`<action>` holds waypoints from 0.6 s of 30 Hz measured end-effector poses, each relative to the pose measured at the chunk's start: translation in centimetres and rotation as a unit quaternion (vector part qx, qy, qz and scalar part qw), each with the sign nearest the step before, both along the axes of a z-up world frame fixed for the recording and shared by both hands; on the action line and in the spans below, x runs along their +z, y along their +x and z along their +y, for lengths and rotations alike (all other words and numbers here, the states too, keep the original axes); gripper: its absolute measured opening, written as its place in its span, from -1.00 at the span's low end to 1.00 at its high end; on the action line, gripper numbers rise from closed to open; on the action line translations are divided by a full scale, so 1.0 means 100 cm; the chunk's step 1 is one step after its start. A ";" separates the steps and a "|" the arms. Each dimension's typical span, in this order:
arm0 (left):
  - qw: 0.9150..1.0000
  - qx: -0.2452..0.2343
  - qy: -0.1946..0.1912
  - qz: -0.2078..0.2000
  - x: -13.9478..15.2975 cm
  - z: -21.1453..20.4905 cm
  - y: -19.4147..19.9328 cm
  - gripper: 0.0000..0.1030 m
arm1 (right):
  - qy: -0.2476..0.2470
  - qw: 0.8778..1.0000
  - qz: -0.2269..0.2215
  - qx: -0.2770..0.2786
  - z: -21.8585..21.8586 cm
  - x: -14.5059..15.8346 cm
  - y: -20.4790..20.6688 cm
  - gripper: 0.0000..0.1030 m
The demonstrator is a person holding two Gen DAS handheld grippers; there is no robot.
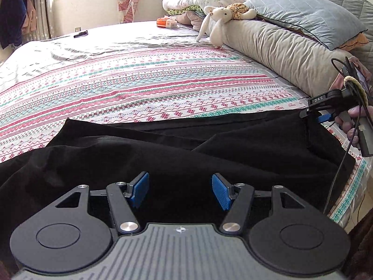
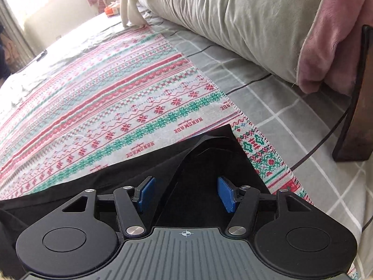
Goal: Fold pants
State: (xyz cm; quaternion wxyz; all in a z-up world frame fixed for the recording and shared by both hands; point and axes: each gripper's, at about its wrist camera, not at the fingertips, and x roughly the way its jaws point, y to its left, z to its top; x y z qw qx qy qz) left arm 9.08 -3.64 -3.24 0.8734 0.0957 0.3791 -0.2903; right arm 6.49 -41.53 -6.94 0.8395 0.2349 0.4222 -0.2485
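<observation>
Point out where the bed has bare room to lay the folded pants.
Free: the patterned blanket between the black pants and the grey sheet by the window. Also the checked sheet between blanket edge and long pillow. Crowded: the head end, with pillows, stuffed rabbit and folded bedding.

Both cameras sit just behind their own jaws and look forward and downward over the bed (image 1: pixel 139 46). The left wrist view stands close above the black pants (image 1: pixel 163 149) and faces the far window. The right wrist view is nearer the long pillow (image 2: pixel 233 23). Both views share the patterned blanket (image 2: pixel 105 98), the pants and the toy rabbit (image 1: pixel 219 21).
</observation>
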 end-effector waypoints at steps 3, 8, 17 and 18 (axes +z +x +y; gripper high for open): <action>1.000 -0.002 0.006 0.013 -0.007 -0.006 0.004 0.58 | -0.018 1.000 0.005 0.007 -0.010 -0.008 0.008 -0.19; 0.999 -0.018 0.032 0.030 -0.013 -0.005 -0.001 0.58 | -0.026 0.998 -0.032 0.055 -0.014 0.002 0.000 -0.93; 0.996 -0.008 0.048 0.081 -0.023 -0.002 0.000 0.58 | -0.105 0.983 -0.038 0.143 -0.003 0.046 -0.029 -0.93; 0.996 -0.004 0.047 0.077 -0.020 -0.002 0.001 0.58 | -0.109 0.984 0.010 0.138 -0.005 0.035 -0.024 -0.79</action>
